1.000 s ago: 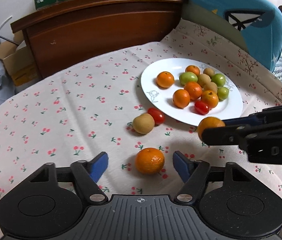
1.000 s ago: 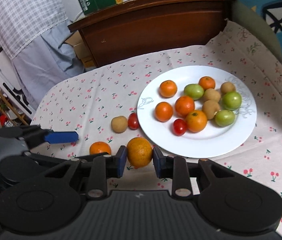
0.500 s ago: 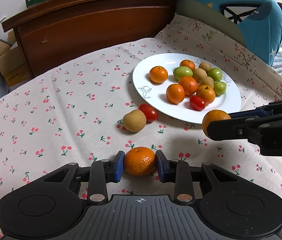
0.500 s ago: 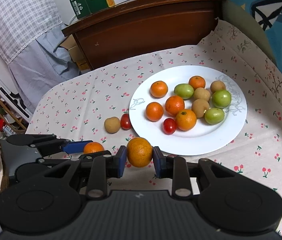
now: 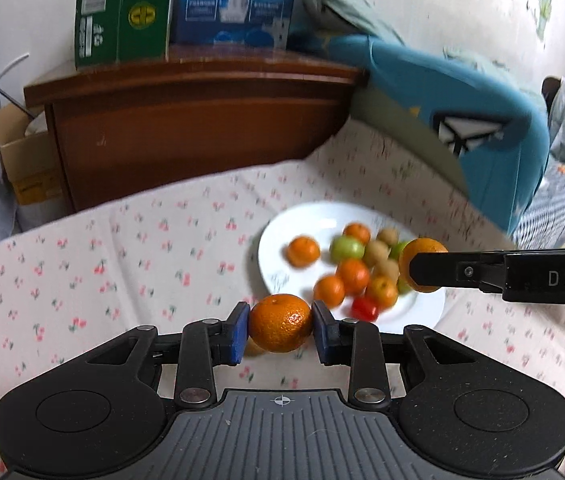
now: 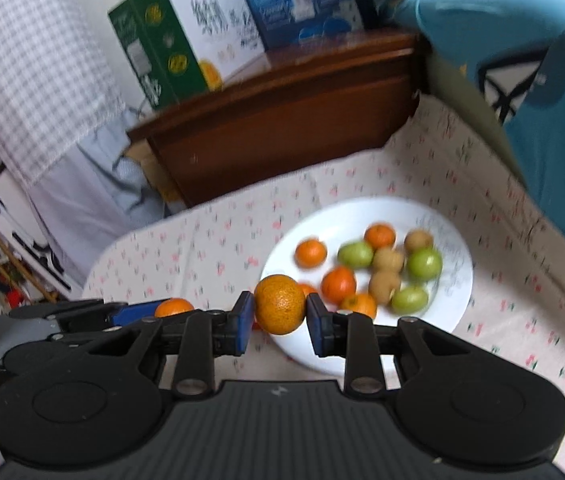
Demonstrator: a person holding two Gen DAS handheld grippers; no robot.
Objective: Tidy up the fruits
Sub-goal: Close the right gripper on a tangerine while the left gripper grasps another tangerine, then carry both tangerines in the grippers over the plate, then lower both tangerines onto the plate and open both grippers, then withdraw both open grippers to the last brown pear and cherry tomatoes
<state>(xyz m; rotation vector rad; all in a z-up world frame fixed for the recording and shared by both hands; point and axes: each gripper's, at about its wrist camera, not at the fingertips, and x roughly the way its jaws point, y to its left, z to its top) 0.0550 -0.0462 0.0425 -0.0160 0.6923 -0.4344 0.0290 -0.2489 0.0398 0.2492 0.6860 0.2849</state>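
My left gripper (image 5: 280,324) is shut on a tangerine (image 5: 281,323) and holds it above the tablecloth, just short of the white plate (image 5: 282,236). My right gripper (image 6: 279,305) is shut on another tangerine (image 6: 279,304) and holds it over the plate's near left rim (image 6: 464,280). The plate carries several tangerines, green fruits, brown fruits and a red tomato (image 5: 364,307). The right gripper also shows in the left wrist view (image 5: 422,266), over the plate's right side. The left gripper also shows in the right wrist view (image 6: 172,308), to the left.
A dark wooden headboard (image 5: 202,128) stands behind the cherry-print cloth (image 5: 102,264). Cardboard boxes (image 5: 122,12) sit on top of it. A blue cushion (image 5: 482,132) leans at the back right. Both views are motion-blurred.
My left gripper closed on the tangerine on the cloth and lifted it. Both grippers rose and moved toward the plate, each with its tangerine.
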